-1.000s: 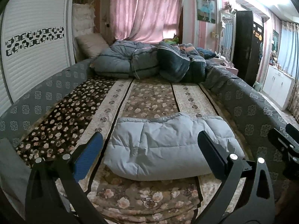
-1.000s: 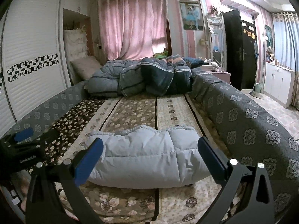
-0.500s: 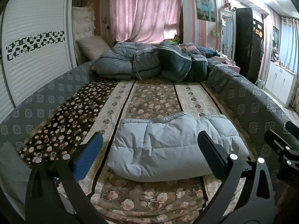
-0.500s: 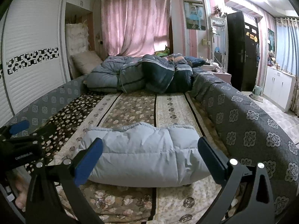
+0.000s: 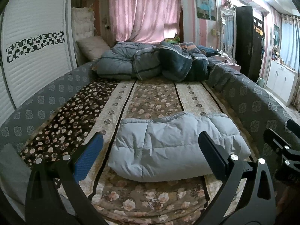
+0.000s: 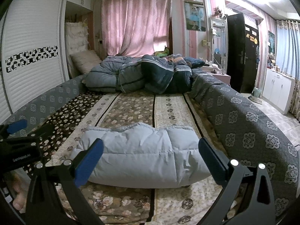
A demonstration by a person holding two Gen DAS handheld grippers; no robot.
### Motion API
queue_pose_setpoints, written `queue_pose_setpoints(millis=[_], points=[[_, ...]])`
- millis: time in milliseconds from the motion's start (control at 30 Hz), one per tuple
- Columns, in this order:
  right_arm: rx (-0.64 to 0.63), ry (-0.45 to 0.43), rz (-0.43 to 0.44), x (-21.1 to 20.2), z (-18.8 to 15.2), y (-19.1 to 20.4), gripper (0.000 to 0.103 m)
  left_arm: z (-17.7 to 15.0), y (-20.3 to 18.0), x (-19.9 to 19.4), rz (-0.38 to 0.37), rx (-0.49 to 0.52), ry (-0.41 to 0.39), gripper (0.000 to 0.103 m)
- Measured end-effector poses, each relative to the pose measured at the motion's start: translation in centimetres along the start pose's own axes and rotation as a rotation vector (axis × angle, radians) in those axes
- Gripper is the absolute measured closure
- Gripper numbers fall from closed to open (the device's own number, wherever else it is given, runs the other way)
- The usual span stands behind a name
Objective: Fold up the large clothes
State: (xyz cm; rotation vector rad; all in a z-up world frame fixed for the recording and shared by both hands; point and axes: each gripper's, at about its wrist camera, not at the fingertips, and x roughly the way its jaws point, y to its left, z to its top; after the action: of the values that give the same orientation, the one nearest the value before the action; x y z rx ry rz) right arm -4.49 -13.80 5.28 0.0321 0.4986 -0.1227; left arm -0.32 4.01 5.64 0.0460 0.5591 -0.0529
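- Our left claw (image 5: pixel 150 153) is wide open w/ nothing in it. Its blue finger pad (image 5: pixel 89 158) is at lower left of the left view and its black finger is at lower right.
- Our right claw (image 6: pixel 150 154) is wide open and empty too. We see it at the bottom of the right view.
- The puffy light-blue padded coat (image 5: pixel 174 146) lies folded in a fat bundle in the lower middle of both views, on the flowery brown and cream striped bed cover (image 5: pixel 153 101).
- What changed: a sec ago we were closer to the coat. Now both claws have backed off a bit and up, so more flowery cover shows in front of the bundle. The coat itself has not moved or opened.
- We think that means the fold is done, or nearly, and we let go. The bundle holds its shape, tho puffy stuff can spring open.
- Containers: none near us. No box, bag or basket for the coat.
- At the top middle there's a heap of dark blue and grey striped quilts (image 6: pixel 138 75) by the pink curtains (image 6: pixel 136 18). We don't touch it.
- At the left edge of the right view we see our other claw and a bit of a hand.
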Motion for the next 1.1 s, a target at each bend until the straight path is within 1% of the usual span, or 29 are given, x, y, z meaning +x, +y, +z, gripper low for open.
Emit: queue_pose_setpoints(millis=[167,267,400,533,1100], points=[[-0.006,0.002,-0.003,0.11,-0.13,-0.44,0.002,0.05,-0.27,0.07,0.011,0.018,-0.009,0.003],[-0.006,0.003,-0.001,0.13,-0.15,-0.41,0.002,0.02,-0.39,-0.02,0.002,0.024,-0.019,0.003],[-0.004,0.003,-0.003,0.15,-0.16,-0.43,0.002,-0.14,-0.43,0.05,0.016,0.025,-0.02,0.003],[-0.009,0.008,0.003,0.32,-0.37,-0.61,0.002,-0.23,-0.35,-0.02,0.0,0.021,-0.015,0.003],[-0.012,0.016,0.008,0.89,-0.6,-0.74,0.002,-0.14,-0.33,0.24,0.008,0.035,-0.02,0.003]])
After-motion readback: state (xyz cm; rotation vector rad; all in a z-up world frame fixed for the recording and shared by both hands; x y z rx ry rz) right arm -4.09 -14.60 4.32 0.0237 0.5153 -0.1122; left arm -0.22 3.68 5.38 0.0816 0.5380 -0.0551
